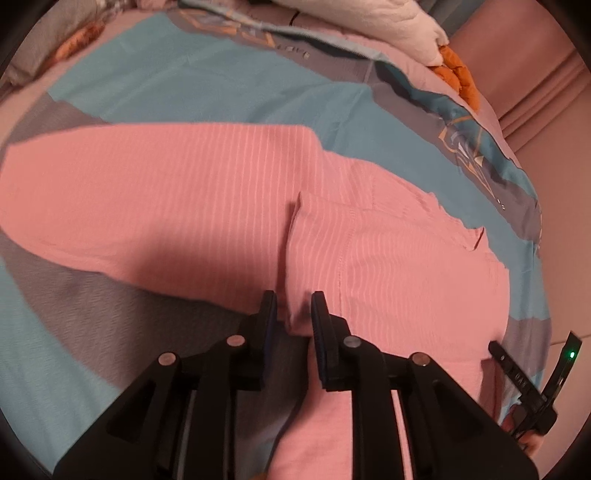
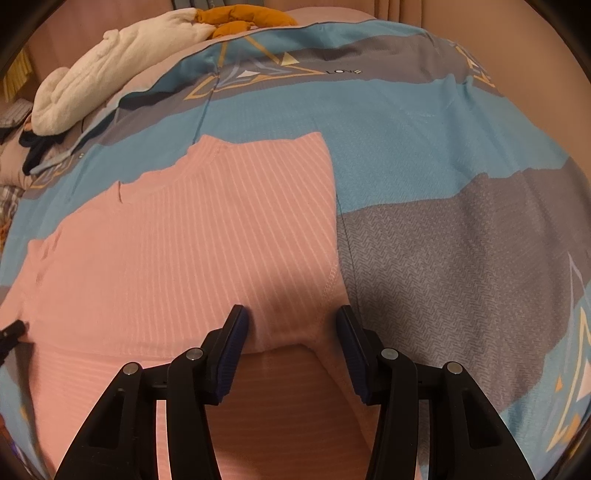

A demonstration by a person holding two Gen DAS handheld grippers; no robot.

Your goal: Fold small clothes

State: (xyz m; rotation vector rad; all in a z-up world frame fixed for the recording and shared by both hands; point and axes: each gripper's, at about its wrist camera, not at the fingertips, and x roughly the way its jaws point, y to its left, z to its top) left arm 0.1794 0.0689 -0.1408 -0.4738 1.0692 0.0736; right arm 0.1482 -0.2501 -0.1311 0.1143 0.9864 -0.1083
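A pink ribbed garment (image 1: 184, 192) lies spread on the bedspread, with one part folded over along a seam (image 1: 343, 251). My left gripper (image 1: 293, 314) stands at the garment's near edge. Its jaws are a narrow gap apart, and a raised fold of the pink cloth sits loosely between them. In the right wrist view the same pink garment (image 2: 192, 236) fills the left half, collar at the far side. My right gripper (image 2: 291, 332) hovers over its near right corner, jaws wide apart, with cloth lying flat below them and a folded layer (image 2: 288, 398) underneath.
The bedspread (image 2: 424, 140) is blue and grey with triangle prints. A white fluffy blanket (image 2: 110, 70) and an orange cloth (image 2: 236, 18) lie at its far edge. A black gripper part with a green light (image 1: 532, 373) shows at the lower right of the left wrist view.
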